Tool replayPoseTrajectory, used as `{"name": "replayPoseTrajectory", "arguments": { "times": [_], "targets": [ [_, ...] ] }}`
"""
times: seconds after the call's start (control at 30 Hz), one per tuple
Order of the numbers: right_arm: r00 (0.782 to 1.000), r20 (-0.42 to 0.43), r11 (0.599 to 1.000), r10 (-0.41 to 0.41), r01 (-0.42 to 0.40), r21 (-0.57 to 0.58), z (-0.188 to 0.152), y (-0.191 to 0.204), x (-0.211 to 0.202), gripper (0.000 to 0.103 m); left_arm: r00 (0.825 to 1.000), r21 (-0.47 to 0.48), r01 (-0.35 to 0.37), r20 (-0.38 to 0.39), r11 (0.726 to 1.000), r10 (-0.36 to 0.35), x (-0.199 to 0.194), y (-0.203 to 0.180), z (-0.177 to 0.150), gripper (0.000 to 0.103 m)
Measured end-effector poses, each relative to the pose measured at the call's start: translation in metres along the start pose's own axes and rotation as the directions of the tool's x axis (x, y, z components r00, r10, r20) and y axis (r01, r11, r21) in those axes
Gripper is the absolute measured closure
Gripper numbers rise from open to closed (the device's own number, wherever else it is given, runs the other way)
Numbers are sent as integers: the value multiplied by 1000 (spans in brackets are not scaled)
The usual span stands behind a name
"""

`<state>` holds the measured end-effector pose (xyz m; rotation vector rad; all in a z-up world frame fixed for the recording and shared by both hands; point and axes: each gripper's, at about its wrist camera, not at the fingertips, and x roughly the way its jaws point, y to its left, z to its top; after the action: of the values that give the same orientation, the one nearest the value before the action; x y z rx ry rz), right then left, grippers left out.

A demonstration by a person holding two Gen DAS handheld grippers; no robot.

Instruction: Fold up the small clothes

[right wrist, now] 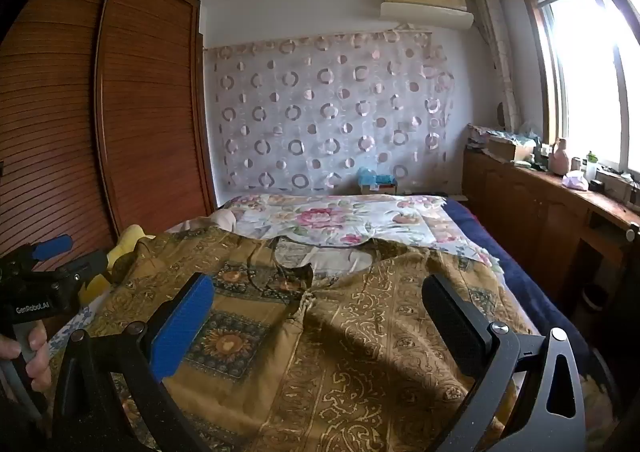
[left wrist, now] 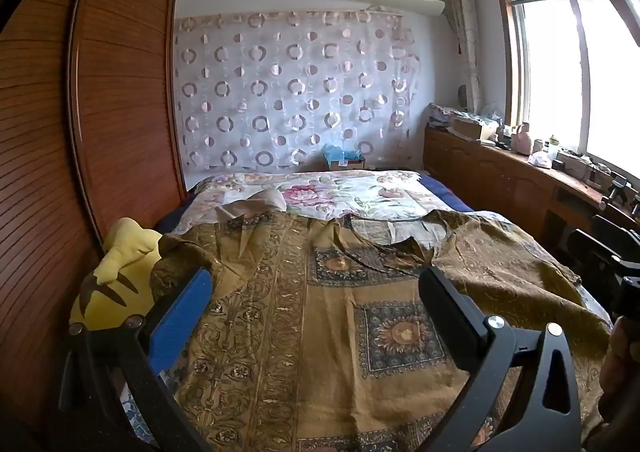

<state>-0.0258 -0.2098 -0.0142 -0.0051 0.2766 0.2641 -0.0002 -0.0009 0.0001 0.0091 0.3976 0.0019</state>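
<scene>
Below and ahead of the left gripper [left wrist: 316,300], seen from the left wrist, a golden-brown patterned garment [left wrist: 320,312] lies spread flat over the bed [left wrist: 452,196]. Its fingers are spread wide, the blue pad [left wrist: 182,316] on one side and the black finger [left wrist: 450,316] on the other, with nothing pinched between them; the cloth lies beneath the gap, and contact cannot be told. The garment's neckline [left wrist: 396,232] lies ahead of the gripper, slightly toward the black finger, opening onto a floral sheet [left wrist: 332,192] farther off. Just outside the blue pad, a yellow plush toy [left wrist: 116,276] sits at the garment's edge beside a wooden wardrobe [left wrist: 80,132]. Well beyond the black finger runs a cluttered wooden windowsill [left wrist: 540,168].

Ahead of the right gripper [right wrist: 316,308], from the right wrist, the same garment [right wrist: 380,332] fills the space beneath and between the fingers, which also stand wide apart and hold nothing. The neckline [right wrist: 320,256] lies straight ahead, nearer the blue pad [right wrist: 182,324] than the black finger [right wrist: 456,328], with a knotted tie [right wrist: 306,304] just below it. Off to the blue pad's outer side, the left gripper [right wrist: 52,252] appears, held by a hand [right wrist: 32,356], hovering at the garment's edge near the plush toy [right wrist: 128,240].
</scene>
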Motion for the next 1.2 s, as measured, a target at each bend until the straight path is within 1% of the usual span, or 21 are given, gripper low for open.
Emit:
{"name": "replayPoseTrajectory", "arguments": {
  "times": [1.2],
  "targets": [
    [1000, 11, 1000, -9, 9, 6, -1, -3, 0, 0, 1000, -8, 4, -1, 1000, -4, 0, 1, 0, 0]
  ]
}}
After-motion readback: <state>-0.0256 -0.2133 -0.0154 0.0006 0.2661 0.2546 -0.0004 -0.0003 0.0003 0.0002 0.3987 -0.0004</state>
